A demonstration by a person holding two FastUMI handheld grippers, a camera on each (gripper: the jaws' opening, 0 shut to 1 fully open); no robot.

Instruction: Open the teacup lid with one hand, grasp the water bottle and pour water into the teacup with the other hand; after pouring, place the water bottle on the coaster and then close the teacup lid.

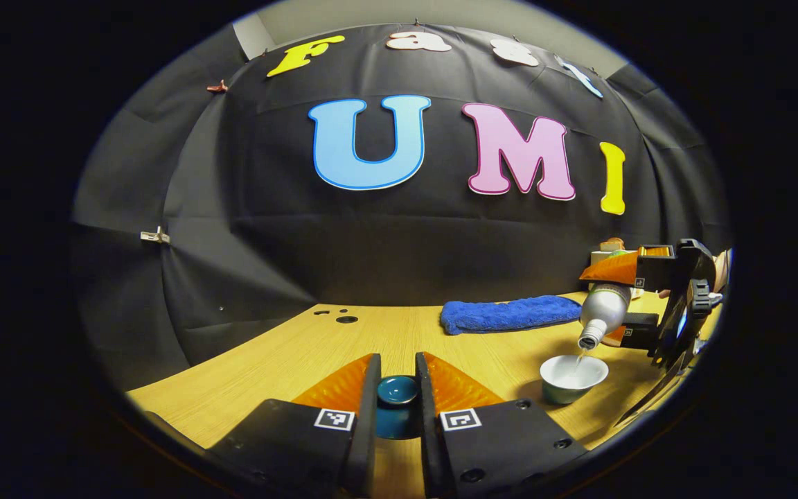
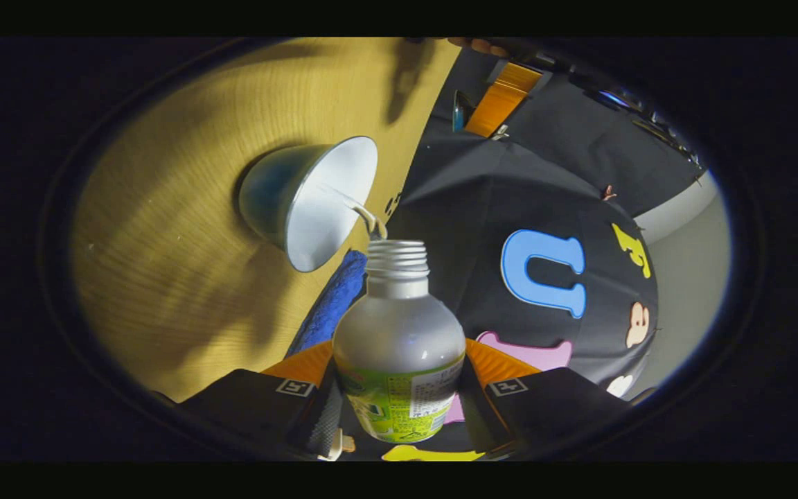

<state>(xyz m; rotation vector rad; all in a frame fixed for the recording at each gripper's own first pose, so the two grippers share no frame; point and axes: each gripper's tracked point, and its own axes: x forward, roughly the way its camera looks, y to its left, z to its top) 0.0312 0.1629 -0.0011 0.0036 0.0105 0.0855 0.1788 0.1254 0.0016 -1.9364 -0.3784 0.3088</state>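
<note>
The wooden table (image 1: 316, 360) spans the lower frame. At right, the right gripper (image 1: 631, 305) clamps the tilted water bottle (image 1: 603, 312), water falling into the teacup (image 1: 572, 378). At bottom centre, the left gripper (image 1: 397, 398) pinches the teacup lid (image 1: 397, 391).

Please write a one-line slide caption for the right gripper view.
Right gripper tilts the water bottle, pouring a thin stream into the open teacup.

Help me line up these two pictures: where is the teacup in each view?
Left gripper view: the teacup stands low on the right, on the table under the tipped bottle.
Right gripper view: the teacup is upper left of centre, above the bottle mouth.
Shared landmark: the blue towel, behind the cup.
</note>
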